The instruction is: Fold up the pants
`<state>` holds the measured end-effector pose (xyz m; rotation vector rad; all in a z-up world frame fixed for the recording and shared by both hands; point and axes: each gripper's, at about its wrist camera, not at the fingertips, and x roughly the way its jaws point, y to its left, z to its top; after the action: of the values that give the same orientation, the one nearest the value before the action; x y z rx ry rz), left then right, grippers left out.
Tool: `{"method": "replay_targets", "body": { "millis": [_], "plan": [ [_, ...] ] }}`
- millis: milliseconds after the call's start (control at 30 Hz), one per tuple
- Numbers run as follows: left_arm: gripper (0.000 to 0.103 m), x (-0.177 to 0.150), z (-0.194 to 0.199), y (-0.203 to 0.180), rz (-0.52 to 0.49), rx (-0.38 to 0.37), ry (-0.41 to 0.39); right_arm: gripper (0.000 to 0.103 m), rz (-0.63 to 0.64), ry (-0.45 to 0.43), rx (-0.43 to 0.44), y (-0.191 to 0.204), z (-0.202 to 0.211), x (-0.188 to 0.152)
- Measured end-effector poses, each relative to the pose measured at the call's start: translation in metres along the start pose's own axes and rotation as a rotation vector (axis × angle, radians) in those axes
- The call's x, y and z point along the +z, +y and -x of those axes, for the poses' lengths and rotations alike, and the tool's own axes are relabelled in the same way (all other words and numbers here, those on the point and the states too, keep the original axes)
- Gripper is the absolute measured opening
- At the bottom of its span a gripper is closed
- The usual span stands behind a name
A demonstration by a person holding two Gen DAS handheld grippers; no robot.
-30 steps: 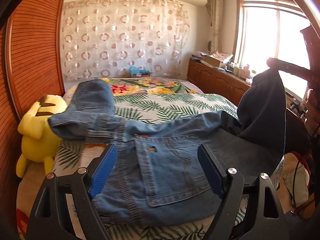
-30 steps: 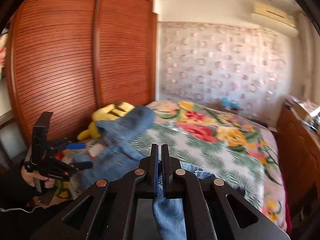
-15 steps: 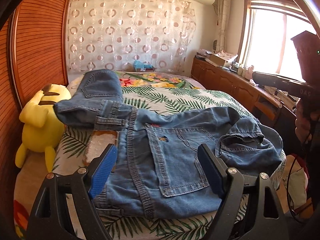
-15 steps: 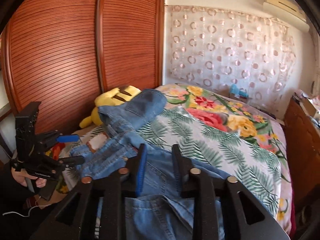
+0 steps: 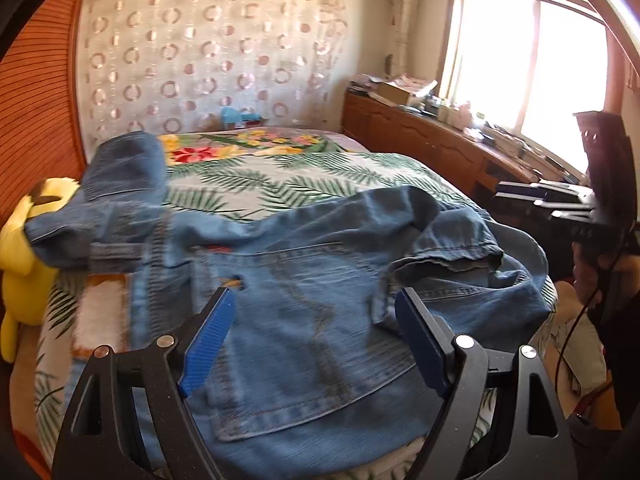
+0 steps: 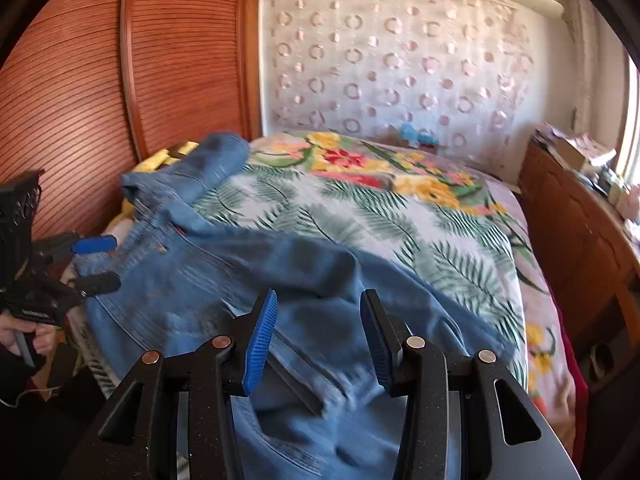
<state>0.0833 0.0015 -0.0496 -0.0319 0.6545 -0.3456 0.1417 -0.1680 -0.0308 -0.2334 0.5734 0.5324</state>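
Observation:
Blue denim pants (image 5: 304, 312) lie rumpled across the near end of the bed, waistband and back pocket toward me, one leg stretching to the far left. They also show in the right wrist view (image 6: 224, 280). My left gripper (image 5: 316, 332) is open and empty just above the back pocket. My right gripper (image 6: 318, 336) is open and empty above a bunched leg end. The right gripper also shows at the right in the left wrist view (image 5: 560, 208); the left gripper shows at the left in the right wrist view (image 6: 92, 264).
A bed (image 5: 280, 184) with a palm-leaf and flower cover holds the pants. A yellow plush toy (image 5: 20, 264) sits at the bed's left edge by a slatted wooden wardrobe (image 6: 80, 80). A wooden sideboard (image 5: 432, 148) with clutter runs under the window.
My right gripper has opened and let go of the pant leg, which dropped onto the bed in a bunch. The right gripper then drew back. My left gripper moved slightly closer.

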Motion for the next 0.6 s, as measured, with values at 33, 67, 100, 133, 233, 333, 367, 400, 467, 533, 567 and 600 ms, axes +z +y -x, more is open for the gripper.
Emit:
{"method": "replay_targets", "body": {
  "millis": [33,67,100,133,233,333,367,400,467,533,567,600],
  "plan": [
    [0.081,0.001,-0.002,-0.003,-0.005,-0.008,0.002,0.046,-0.01,0.006,-0.004,-0.001,-0.002,-0.002],
    [0.08,0.002,-0.005,-0.006,-0.01,-0.019,0.008,0.047,-0.023,0.013,-0.004,-0.001,-0.003,-0.004],
    [0.076,0.004,-0.009,-0.011,-0.017,-0.032,0.016,0.048,-0.037,0.021,-0.002,-0.001,-0.004,-0.006],
    [0.074,0.004,-0.012,-0.014,-0.023,-0.043,0.022,0.048,-0.047,0.029,-0.002,-0.001,-0.005,-0.008],
    [0.063,0.005,-0.023,-0.024,-0.045,-0.082,0.05,0.048,-0.072,0.048,0.001,0.0,-0.007,-0.011],
    [0.055,0.003,-0.033,-0.032,-0.067,-0.097,0.085,0.048,-0.102,0.066,0.006,0.003,-0.007,-0.012],
    [0.053,0.002,-0.037,-0.035,-0.075,-0.102,0.096,0.048,-0.111,0.072,0.007,0.004,-0.009,-0.012],
    [0.053,0.0,-0.042,-0.039,-0.083,-0.109,0.112,0.048,-0.12,0.077,0.008,0.004,-0.01,-0.012],
    [0.053,-0.004,-0.047,-0.042,-0.091,-0.113,0.133,0.048,-0.141,0.089,0.015,0.004,-0.011,-0.014],
    [0.053,-0.009,-0.054,-0.045,-0.096,-0.116,0.156,0.048,-0.158,0.099,0.027,0.004,-0.011,-0.017],
    [0.053,-0.011,-0.057,-0.047,-0.1,-0.118,0.165,0.048,-0.164,0.107,0.028,0.006,-0.012,-0.017],
    [0.053,-0.013,-0.058,-0.049,-0.102,-0.116,0.169,0.048,-0.173,0.113,0.027,0.002,-0.013,-0.018]
  ]
}}
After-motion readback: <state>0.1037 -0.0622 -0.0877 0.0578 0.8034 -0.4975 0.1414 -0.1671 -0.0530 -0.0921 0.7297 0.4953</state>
